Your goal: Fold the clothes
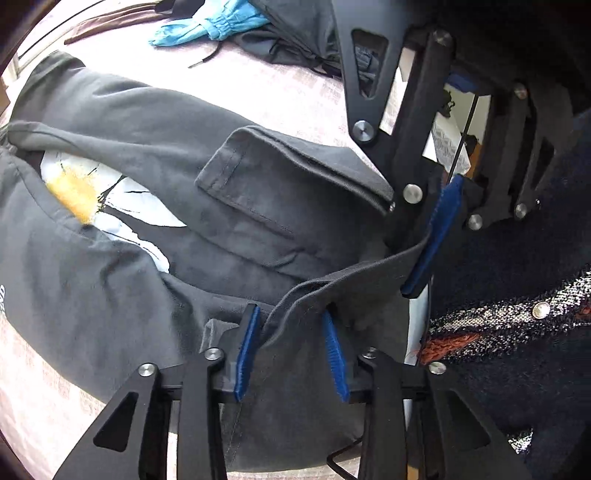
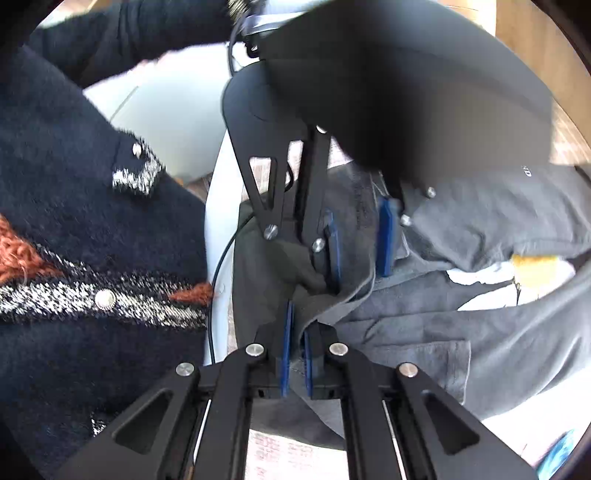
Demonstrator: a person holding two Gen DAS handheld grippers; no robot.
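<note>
Here the pale pink bedspread [image 1: 288,92] carries everything, and most of it is covered by a dark grey T-shirt [image 1: 122,229] lying crumpled across its middle and reaching the near edge, where the person stands. A white and yellow flower print [image 1: 110,199] shows in a gap between the shirt's folds, and one hemmed sleeve [image 1: 258,184] lies flat on top. At the far edge of the bedspread sits a heap of other clothes: a dark garment with drawstrings [image 1: 291,40] and a bright blue garment [image 1: 207,26] beside it. The person's navy knitted cardigan [image 2: 74,229], with speckled white trim, rust patches and metal snap buttons, fills the side next to the near edge.

The left gripper [image 1: 293,350] has its blue-padded fingers set apart, with a raised fold of the shirt's hem running between them; the fabric touches the pads, but the jaws are not pressed together. The right gripper [image 2: 296,354] is close beside it, its jaws nearly together and clamped on the same hem edge, which rises out of the pads in a ridge.
</note>
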